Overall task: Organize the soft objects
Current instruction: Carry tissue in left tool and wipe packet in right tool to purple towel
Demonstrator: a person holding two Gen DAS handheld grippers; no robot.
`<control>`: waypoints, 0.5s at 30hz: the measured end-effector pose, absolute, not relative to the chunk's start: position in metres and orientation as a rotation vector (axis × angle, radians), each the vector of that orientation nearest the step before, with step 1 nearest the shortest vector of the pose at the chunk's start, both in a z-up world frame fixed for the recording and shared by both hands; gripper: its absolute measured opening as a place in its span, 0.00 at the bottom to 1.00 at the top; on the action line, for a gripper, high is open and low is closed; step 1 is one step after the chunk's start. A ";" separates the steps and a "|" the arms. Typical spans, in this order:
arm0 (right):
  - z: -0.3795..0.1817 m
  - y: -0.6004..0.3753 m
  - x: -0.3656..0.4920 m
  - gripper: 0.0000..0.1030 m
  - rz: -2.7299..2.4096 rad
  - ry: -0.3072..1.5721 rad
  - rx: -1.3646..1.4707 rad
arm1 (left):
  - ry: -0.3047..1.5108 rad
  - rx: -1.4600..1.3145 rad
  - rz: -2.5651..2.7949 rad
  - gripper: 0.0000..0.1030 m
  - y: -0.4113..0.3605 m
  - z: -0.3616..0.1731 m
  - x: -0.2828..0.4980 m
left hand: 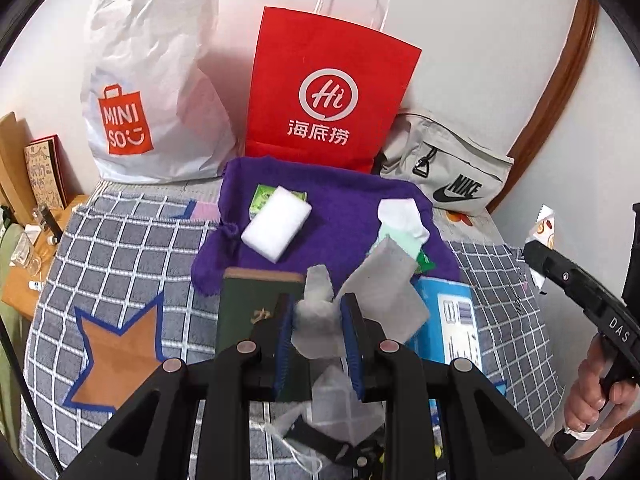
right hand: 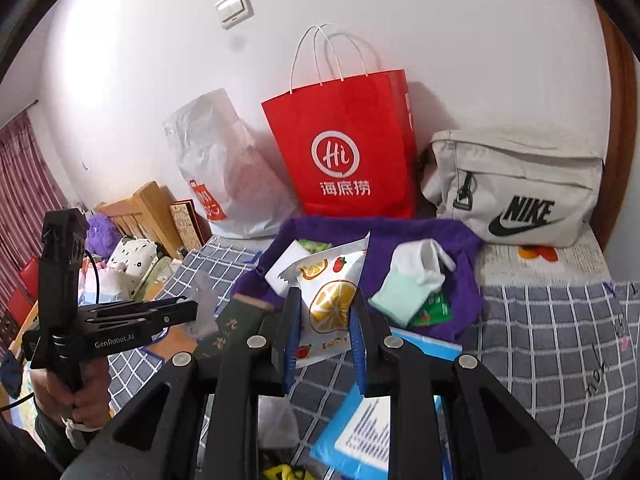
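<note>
My left gripper is shut on a grey face mask and holds it above the bed. My right gripper is shut on a white snack packet with orange slices. A purple cloth lies ahead, also in the right wrist view. On it sit a white sponge, a green packet and a white and mint sock, the sock also showing in the right wrist view. A dark green booklet lies under my left gripper.
A red paper bag, a white Miniso plastic bag and a grey Nike bag stand against the wall. A blue parcel lies on the checked blanket. A wooden bedside stand is at left.
</note>
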State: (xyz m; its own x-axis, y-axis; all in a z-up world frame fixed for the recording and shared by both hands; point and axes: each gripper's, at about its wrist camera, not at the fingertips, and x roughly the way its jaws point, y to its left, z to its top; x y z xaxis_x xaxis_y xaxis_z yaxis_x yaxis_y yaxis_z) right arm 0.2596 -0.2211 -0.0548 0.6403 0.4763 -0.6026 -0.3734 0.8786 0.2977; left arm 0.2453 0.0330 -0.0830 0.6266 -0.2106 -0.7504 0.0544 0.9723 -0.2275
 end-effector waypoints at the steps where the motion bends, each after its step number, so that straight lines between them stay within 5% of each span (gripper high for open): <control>1: -0.053 -0.220 0.266 0.22 0.482 0.738 0.149 | 0.880 -0.188 -0.151 0.23 0.033 -0.082 0.249; 15: -0.049 -0.228 0.336 0.22 0.440 0.743 0.142 | 0.908 -0.124 -0.143 0.23 0.023 -0.085 0.328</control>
State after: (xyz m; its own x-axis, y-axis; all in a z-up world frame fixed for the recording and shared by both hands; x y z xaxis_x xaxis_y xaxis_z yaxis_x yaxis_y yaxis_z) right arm 0.3363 -0.2283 -0.0492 0.6502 0.4352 -0.6227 -0.3361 0.8999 0.2780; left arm 0.3285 0.0231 -0.0847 0.6070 -0.1759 -0.7750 0.0710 0.9833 -0.1676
